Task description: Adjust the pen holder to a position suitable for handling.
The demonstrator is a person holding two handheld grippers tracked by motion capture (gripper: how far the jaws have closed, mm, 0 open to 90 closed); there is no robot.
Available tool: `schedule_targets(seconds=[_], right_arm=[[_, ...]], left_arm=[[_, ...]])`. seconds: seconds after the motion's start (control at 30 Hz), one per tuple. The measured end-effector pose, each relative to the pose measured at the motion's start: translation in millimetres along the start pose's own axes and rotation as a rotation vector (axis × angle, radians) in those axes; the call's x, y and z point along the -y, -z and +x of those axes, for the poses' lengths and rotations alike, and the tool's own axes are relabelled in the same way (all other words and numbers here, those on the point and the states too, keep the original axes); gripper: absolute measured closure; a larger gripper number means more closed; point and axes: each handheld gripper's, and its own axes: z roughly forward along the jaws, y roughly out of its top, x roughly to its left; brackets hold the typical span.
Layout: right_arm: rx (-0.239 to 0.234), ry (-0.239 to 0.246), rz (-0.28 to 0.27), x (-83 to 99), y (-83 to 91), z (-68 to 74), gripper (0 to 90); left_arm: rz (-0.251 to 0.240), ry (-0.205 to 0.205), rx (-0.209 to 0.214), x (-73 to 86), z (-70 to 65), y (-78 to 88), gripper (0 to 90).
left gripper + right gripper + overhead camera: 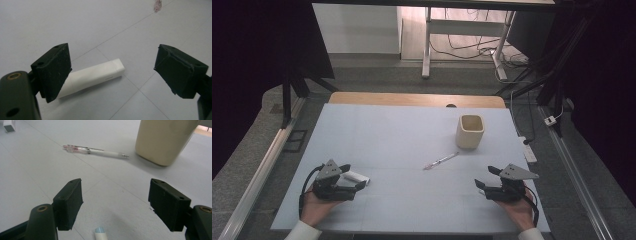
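Observation:
A white capped stick (95,76) lies on the pale table mat (392,135), partly under my left gripper (113,68), which is open around it without touching. In the high view the same white stick (357,176) sits between the open jaws of the left gripper (354,176) at the front left. My right gripper (485,178) is open at the front right with nothing between its jaws. A clear-and-white pen (440,161) lies mid-table. Beyond it stands a cream cup (470,131). The right gripper (115,197) faces the pen (96,151) and cup (163,140).
A small white tube with a light blue tip (100,233) lies just below the right gripper's jaws. The table's wooden far edge (412,98) shows behind the mat. Cables and a desk frame (462,45) stand on the floor beyond.

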Motion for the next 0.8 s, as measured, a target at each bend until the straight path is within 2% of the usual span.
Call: schedule_targets(seconds=[0.6,0.8], right_arm=[[0.007,0.008,0.011,-0.3,-1.3,1.5,28.0],[0.001,-0.002,-0.001,-1.9,-2.9,1.4,28.3]], left_arm=[[0.002,-0.009,0.001,-0.5,-0.9,-0.7,13.6],[-0.007,-0.003,0.003,-1.1,-1.1,1.1,13.6]])
